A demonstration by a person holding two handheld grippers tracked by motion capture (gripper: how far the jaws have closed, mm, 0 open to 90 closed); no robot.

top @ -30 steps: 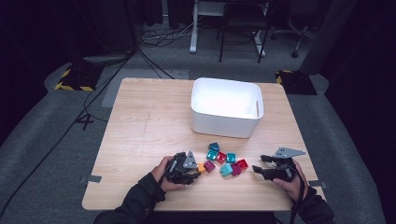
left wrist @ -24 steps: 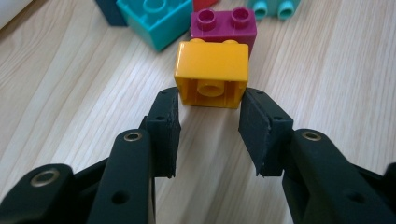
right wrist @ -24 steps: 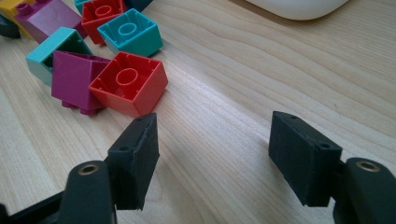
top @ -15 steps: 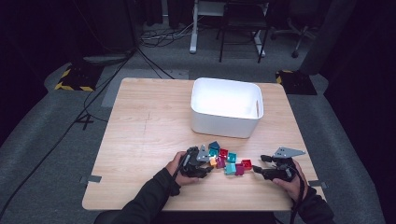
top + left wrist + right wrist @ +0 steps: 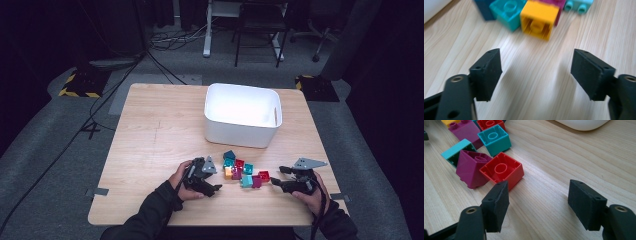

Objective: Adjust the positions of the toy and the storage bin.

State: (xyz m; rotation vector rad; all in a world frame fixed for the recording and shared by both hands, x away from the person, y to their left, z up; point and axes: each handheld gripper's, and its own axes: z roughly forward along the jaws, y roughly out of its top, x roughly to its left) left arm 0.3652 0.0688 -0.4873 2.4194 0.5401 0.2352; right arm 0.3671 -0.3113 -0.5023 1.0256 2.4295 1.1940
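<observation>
A small pile of toy bricks (image 5: 242, 172) lies on the wooden table (image 5: 160, 125) near its front edge. My left gripper (image 5: 216, 182) rests just left of the pile, jaws open with bare wood between them (image 5: 536, 72). Ahead of it sit an orange brick (image 5: 539, 18), a teal one (image 5: 507, 10) and a dark blue one (image 5: 484, 8). My right gripper (image 5: 278, 176) lies right of the pile, open and holding nothing (image 5: 537, 202). A red brick (image 5: 501, 171) sits just beyond its left jaw, next to a purple sloped brick (image 5: 471, 168) and a teal brick (image 5: 494, 139).
A white bin (image 5: 242, 132) stands behind the pile, toward the table's far right; its rim shows in the right gripper view (image 5: 581, 123). Bare tabletop stretches to the left. A person's hands and dark sleeves come in at the front edge.
My left gripper slid right up to the pile, nudging the near bricks, then drew back a little to the left. The right gripper stayed put.
</observation>
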